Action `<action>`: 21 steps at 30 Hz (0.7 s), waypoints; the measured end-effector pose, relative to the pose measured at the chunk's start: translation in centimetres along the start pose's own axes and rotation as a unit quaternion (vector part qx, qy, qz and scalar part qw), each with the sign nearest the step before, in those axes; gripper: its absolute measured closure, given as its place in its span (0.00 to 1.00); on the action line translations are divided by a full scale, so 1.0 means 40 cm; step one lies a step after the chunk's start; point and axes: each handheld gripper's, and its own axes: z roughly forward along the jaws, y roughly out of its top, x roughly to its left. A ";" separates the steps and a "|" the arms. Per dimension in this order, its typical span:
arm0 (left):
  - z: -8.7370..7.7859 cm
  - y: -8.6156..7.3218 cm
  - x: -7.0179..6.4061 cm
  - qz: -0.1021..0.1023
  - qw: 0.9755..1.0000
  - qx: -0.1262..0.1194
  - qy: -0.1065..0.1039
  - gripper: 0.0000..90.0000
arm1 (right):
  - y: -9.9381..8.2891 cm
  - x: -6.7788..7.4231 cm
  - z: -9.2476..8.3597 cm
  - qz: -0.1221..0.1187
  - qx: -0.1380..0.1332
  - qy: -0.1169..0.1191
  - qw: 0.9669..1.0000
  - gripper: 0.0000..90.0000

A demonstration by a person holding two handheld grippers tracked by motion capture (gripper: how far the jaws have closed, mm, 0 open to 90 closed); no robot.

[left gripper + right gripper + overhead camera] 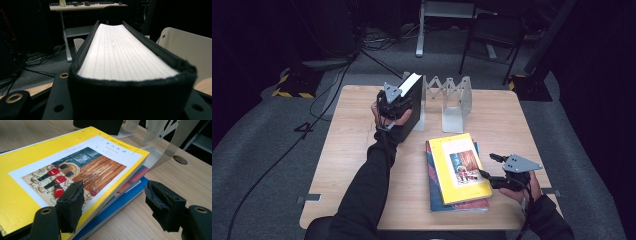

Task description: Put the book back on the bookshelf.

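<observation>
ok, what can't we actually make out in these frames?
- Left gripper fingers: high view, behind its own body and the hand.
- Black book bottom edge on the rack: hidden by the book.
- Lower books: covers hidden under the yellow book.

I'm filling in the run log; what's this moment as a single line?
left hand-held gripper: shut on black book, upright by metal bookend | right hand-held gripper: open beside yellow book on stack | table

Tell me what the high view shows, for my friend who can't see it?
The left gripper holds a thick black book upright by a metal book rack. The right gripper sits open beside a yellow book topping a flat stack.
</observation>
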 end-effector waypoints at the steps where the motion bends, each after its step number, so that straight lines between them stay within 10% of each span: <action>1: 0.006 -0.001 -0.001 -0.005 1.000 -0.004 0.004 0.58 | 0.000 0.000 0.000 0.000 0.001 -0.001 1.000 0.35; 21: -0.016 -0.036 -0.010 0.002 1.000 -0.016 0.015 0.56 | 0.000 0.005 0.003 -0.004 0.004 0.002 1.000 0.34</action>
